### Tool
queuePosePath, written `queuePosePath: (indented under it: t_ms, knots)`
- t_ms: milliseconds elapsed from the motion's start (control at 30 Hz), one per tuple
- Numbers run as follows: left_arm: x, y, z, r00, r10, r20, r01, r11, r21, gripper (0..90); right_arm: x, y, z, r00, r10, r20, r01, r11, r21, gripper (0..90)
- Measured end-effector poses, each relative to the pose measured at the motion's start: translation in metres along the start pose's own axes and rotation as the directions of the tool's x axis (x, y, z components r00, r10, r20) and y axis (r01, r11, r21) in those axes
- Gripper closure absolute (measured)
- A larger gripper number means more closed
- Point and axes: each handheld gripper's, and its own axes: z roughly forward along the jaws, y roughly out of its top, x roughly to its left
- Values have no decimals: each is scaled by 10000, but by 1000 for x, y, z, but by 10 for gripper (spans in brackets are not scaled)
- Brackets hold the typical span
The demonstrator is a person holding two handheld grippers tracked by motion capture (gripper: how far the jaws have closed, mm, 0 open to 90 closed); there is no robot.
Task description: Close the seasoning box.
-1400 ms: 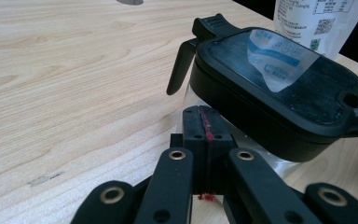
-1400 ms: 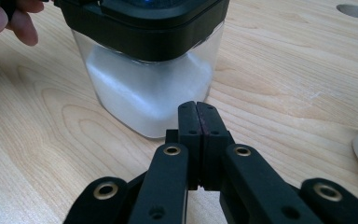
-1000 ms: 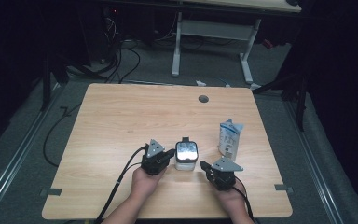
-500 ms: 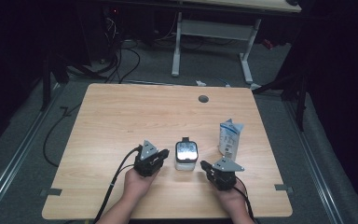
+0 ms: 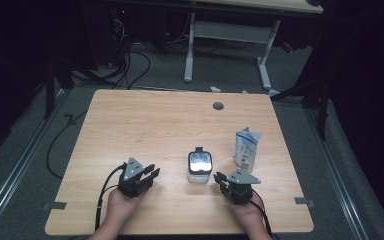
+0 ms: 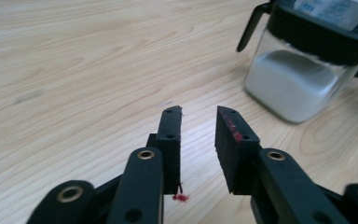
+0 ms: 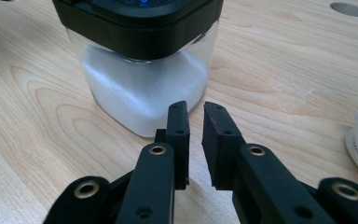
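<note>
Dim room, wooden bench (image 5: pixel 170 125): jar (image 5: pixel 200 167) of white powder is standing between both grippers; left gripper (image 5: pixel 149 176) and right gripper (image 5: pixel 220 178) fingers, just opening, are holding nothing. Release looks complete; next, likely withdrawing.

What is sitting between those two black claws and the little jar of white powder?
Nothing visible. Bare table lies between the left gripper and the jar, and the right gripper sits just beside it. The white pouch stands off to the side.
</note>
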Motion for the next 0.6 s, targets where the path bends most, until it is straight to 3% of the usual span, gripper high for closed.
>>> queuePosePath:
  t_ms: [267,300,367,433,533,600]
  knots:
    - [18,-24,-30,9982,215,-553,-190,9988,449,578,-3,0,-3,9999,65,156,-64,10000,-60,765]
    - [18,-29,-35,9965,318,-768,-281,9984,483,562,-4,0,-4,9998,93,178,-93,9999,-39,758]
    - [22,-38,-47,9855,618,-1582,-531,9969,588,546,-6,-1,-5,9995,161,280,-161,9999,-10,739]
    - [28,-40,-56,9828,392,-1803,-319,9986,431,537,-8,-2,-7,9991,236,339,-235,9997,-34,726]
    - [37,-41,-62,9853,-176,-1702,202,9997,138,534,-11,-2,-8,9982,368,467,-366,9993,-51,719]
    - [40,-42,-61,9853,-192,-1695,232,9995,218,518,-13,-2,-7,9976,469,518,-465,9989,-78,717]
